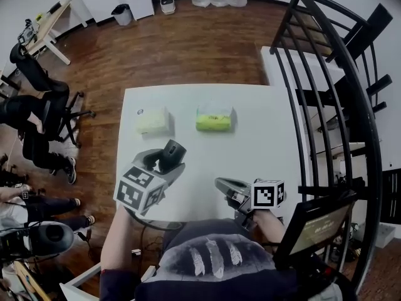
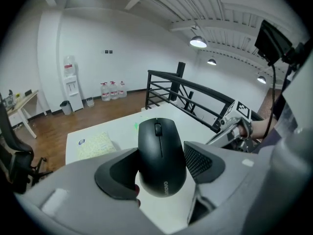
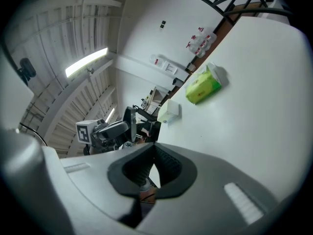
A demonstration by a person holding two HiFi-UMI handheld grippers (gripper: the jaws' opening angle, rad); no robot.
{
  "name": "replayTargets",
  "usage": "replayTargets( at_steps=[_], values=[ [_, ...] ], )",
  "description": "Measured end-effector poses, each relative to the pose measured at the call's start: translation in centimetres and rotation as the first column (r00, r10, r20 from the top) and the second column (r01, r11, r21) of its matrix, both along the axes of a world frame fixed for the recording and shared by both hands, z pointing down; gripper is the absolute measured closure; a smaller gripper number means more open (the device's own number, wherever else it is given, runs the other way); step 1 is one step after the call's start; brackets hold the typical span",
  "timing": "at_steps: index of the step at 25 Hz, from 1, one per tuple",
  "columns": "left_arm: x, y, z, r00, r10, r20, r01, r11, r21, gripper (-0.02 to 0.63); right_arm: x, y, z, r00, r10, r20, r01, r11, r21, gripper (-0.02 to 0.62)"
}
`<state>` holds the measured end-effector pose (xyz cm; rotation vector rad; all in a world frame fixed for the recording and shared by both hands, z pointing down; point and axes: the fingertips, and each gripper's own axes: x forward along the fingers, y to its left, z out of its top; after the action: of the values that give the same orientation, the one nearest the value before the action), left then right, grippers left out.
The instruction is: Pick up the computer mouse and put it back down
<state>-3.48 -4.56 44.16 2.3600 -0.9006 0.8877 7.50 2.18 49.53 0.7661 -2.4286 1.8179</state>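
A black computer mouse (image 1: 171, 155) hangs above the white table (image 1: 250, 130), clamped at its sides between the pads of my left gripper (image 1: 166, 163). In the left gripper view the mouse (image 2: 161, 155) fills the gap between the jaws, its wheel end pointing away, and the table lies well below it. My right gripper (image 1: 224, 186) hovers near the table's front edge, to the right of the left one. In the right gripper view its fingertips (image 3: 154, 148) meet with nothing between them, and the left gripper (image 3: 115, 129) shows off to the left.
A pale yellow tissue pack (image 1: 153, 120) and a green tissue pack (image 1: 214, 118) lie at the far middle of the table. A black railing (image 1: 326, 105) runs along the right side. Office chairs (image 1: 37, 105) stand on the wood floor at the left.
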Motion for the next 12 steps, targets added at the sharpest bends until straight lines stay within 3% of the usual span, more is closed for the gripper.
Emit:
replayTargets(
  at_steps=[7,12],
  values=[
    [0.4,2.1,-2.7,0.996,-0.011,-0.089,0.015,0.999,0.045,0.295,0.3,0.7,0.0,1.0,0.002,0.015,-0.002,1.0,-0.001,0.592],
    [-0.3,3.2,-3.6,0.995,-0.012,-0.095,0.02,0.996,0.084,0.295,-0.2,1.2,0.2,1.0,-0.005,0.009,0.005,1.0,-0.002,0.592]
  ],
)
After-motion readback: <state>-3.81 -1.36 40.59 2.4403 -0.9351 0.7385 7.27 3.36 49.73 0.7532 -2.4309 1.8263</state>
